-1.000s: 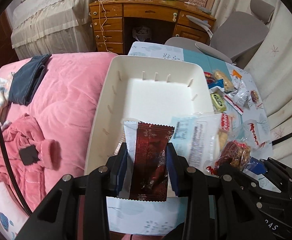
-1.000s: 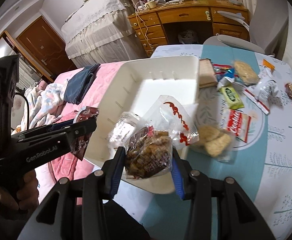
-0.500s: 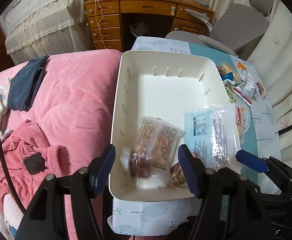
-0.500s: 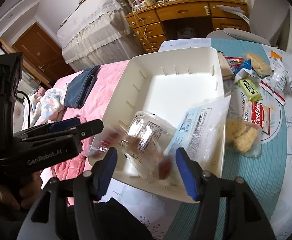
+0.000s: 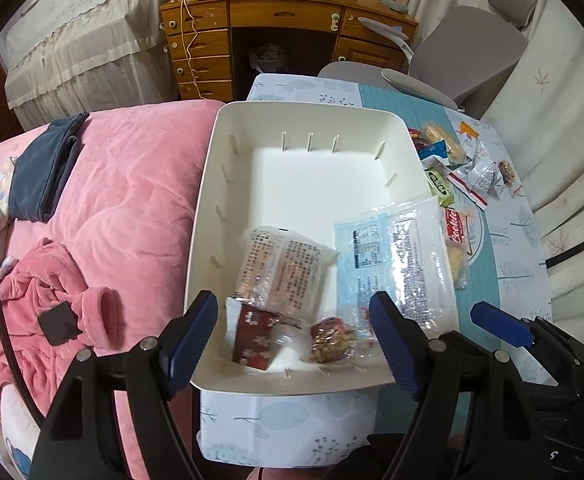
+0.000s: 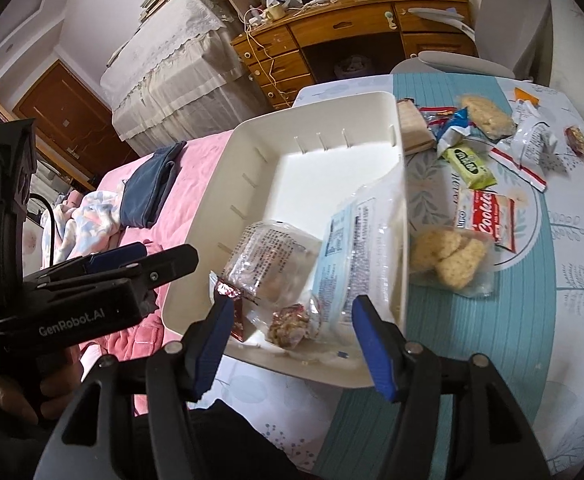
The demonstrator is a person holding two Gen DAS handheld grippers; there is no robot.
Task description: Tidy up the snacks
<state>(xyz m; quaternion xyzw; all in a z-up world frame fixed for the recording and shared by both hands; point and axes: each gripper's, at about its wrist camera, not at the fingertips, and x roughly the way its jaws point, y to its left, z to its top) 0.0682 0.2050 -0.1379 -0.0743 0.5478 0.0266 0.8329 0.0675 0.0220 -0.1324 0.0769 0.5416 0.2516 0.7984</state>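
A white bin (image 5: pixel 228 148) (image 6: pixel 371 100) stands on the table's left part. In its near end lie a dark red packet (image 5: pixel 252 338) (image 6: pixel 238 314), a clear nut snack bag (image 5: pixel 333 338) (image 6: pixel 290 322), a clear printed bag (image 5: pixel 280 268) (image 6: pixel 272 248) and a large clear blue-printed bag (image 5: pixel 395 256) (image 6: pixel 355 248) leaning on the right wall. My left gripper (image 5: pixel 292 340) is open and empty above the bin's near edge. My right gripper (image 6: pixel 292 340) is open and empty just right of it.
Loose snacks lie on the table right of the bin: a cookie pack (image 6: pixel 491 220), a cracker bag (image 6: pixel 447 260), a green packet (image 6: pixel 469 162) and several others behind. A pink bed (image 5: pixel 124 184) lies left. A wooden desk (image 5: pixel 284 28) and grey chair (image 5: pixel 463 56) stand behind.
Both grippers opened and let go: the dark red packet and the nut snack bag dropped into the bin's near end. Both grippers drew back a little.
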